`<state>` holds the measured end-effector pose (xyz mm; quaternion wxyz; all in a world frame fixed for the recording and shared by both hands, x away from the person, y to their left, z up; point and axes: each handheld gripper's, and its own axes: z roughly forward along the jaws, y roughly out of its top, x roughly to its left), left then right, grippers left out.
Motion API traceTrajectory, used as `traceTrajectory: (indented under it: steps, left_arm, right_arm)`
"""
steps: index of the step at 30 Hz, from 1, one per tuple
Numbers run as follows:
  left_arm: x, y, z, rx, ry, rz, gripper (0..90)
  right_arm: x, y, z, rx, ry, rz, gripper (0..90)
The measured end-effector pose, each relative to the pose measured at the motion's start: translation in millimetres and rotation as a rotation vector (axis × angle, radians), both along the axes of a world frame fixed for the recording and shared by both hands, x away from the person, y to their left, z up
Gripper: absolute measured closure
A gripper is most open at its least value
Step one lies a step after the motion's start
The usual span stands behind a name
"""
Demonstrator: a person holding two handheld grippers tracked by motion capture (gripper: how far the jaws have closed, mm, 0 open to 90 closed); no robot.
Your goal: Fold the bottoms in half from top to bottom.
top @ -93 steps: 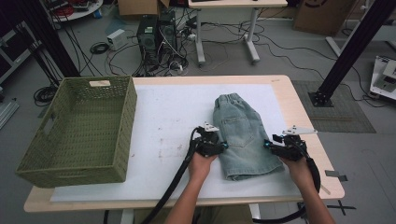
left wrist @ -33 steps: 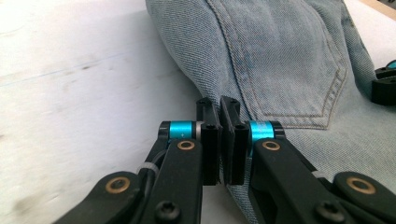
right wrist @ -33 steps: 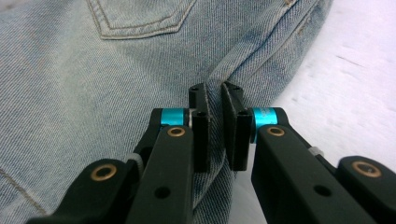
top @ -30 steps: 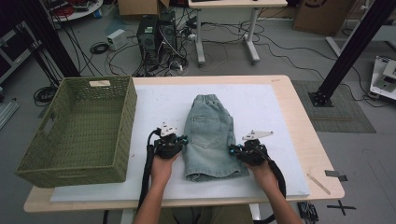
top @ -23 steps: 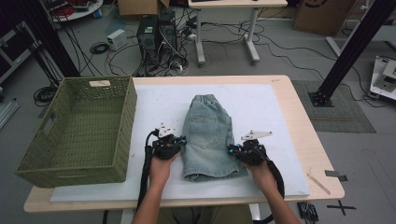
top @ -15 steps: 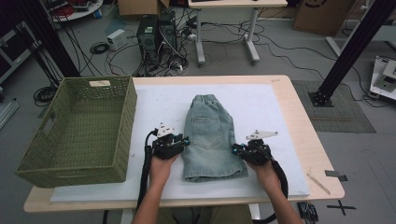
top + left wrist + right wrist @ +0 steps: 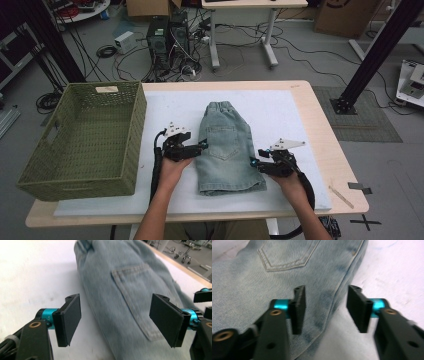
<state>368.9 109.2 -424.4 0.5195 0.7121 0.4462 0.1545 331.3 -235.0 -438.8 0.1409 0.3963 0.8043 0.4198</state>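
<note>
At the bottom of the high view, a person's forearms reach in over the table (image 7: pixel 325 150), a gripper in each hand. The left gripper (image 7: pixel 202 146), left of centre, and the right gripper (image 7: pixel 253 163), right of centre, flank folded denim shorts (image 7: pixel 227 150) lying flat on a white mat (image 7: pixel 280 115) at mid-frame, hems nearest the person. Both grippers' jaws have just been opening. In the left gripper view the jaws stand wide, the shorts' edge between them, pads clear of the fabric. In the right gripper view the jaws gape about halfway over the shorts' side edge, gripping nothing. A green woven basket (image 7: pixel 107 150) stands at left.
</note>
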Motion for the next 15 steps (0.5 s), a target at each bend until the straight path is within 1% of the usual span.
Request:
traceTrajectory:
  steps: [3, 4, 5, 6, 8, 9, 10, 11, 12, 13, 15]
  left_arm:
    - [7.7, 0.1, 5.6, -0.006, -0.017, -0.007, 25.4]
    - [10.0, 0.5, 6.7, -0.029, -0.029, -0.013, 25.4]
    - [12.9, 1.4, 7.9, -0.035, -0.034, -0.031, 25.4]
    - [16.3, 1.1, 9.1, -0.041, -0.030, -0.034, 25.4]
    - [22.6, 0.9, 11.8, -0.032, -0.030, -0.034, 25.4]
    - [25.4, 0.5, 12.5, -0.040, -0.037, -0.036, 25.4]
    - [28.6, 0.6, 13.1, -0.040, -0.033, -0.045, 25.4]
    - [32.1, -0.5, 13.8, -0.034, -0.019, -0.041, 25.4]
    - [35.1, -1.5, 14.5, -0.026, -0.014, -0.036, 25.4]
    - [38.1, -2.6, 15.2, -0.025, -0.015, -0.035, 25.4]
    - [40.9, -3.5, 14.6, -0.030, -0.036, -0.047, 25.4]
  right_arm:
    - [0.4, -2.0, 3.2, 0.014, -0.012, 0.004, 38.3]
    - [0.3, -2.8, 4.4, 0.018, -0.019, 0.001, 36.8]
    - [0.2, -3.2, 5.0, 0.021, -0.025, 0.001, 35.3]
    - [0.3, -4.0, 5.4, 0.022, -0.032, 0.002, 33.6]
    - [0.0, -5.1, 6.2, 0.019, -0.038, -0.008, 29.4]
    - [-0.2, -5.6, 6.4, 0.020, -0.039, -0.011, 29.3]
    - [-0.5, -6.2, 6.7, 0.023, -0.040, -0.011, 29.3]
    - [-0.9, -6.8, 7.1, 0.024, -0.044, -0.011, 28.8]
    - [-1.1, -7.2, 7.4, 0.027, -0.045, -0.011, 28.0]
    - [-1.3, -7.6, 7.9, 0.030, -0.045, -0.010, 28.0]
    - [-2.0, -7.6, 9.3, 0.030, -0.052, -0.011, 25.6]
